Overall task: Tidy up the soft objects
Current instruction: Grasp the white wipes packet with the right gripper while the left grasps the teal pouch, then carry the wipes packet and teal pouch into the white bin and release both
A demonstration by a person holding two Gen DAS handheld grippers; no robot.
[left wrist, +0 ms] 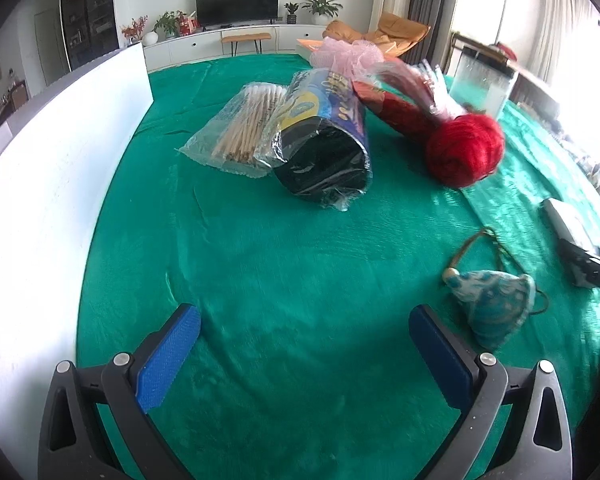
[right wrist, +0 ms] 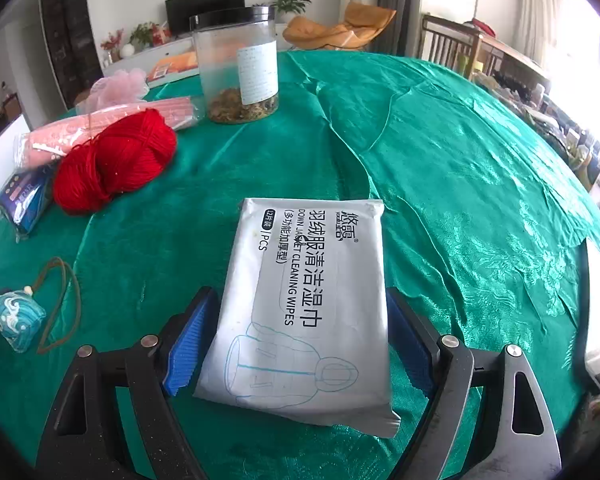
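Observation:
My right gripper [right wrist: 300, 320] is shut on a white pack of cleaning wipes [right wrist: 304, 304], its blue pads against both sides, over the green cloth. My left gripper [left wrist: 304, 320] is open and empty above the cloth. A red yarn ball [left wrist: 464, 148] [right wrist: 116, 160], a pink mesh pouf [left wrist: 348, 54] [right wrist: 118, 86], a blue patterned sachet with a cord [left wrist: 496, 304] [right wrist: 16, 318], a bag of cotton swabs [left wrist: 240, 128] and a black roll in blue wrapping [left wrist: 324, 148] lie on the table.
A white board [left wrist: 60, 168] stands along the left edge. A clear jar with a black lid [right wrist: 238, 64] stands at the back. A pink packet [right wrist: 100, 128] lies behind the yarn. A metal tray edge [right wrist: 598, 312] is at the right.

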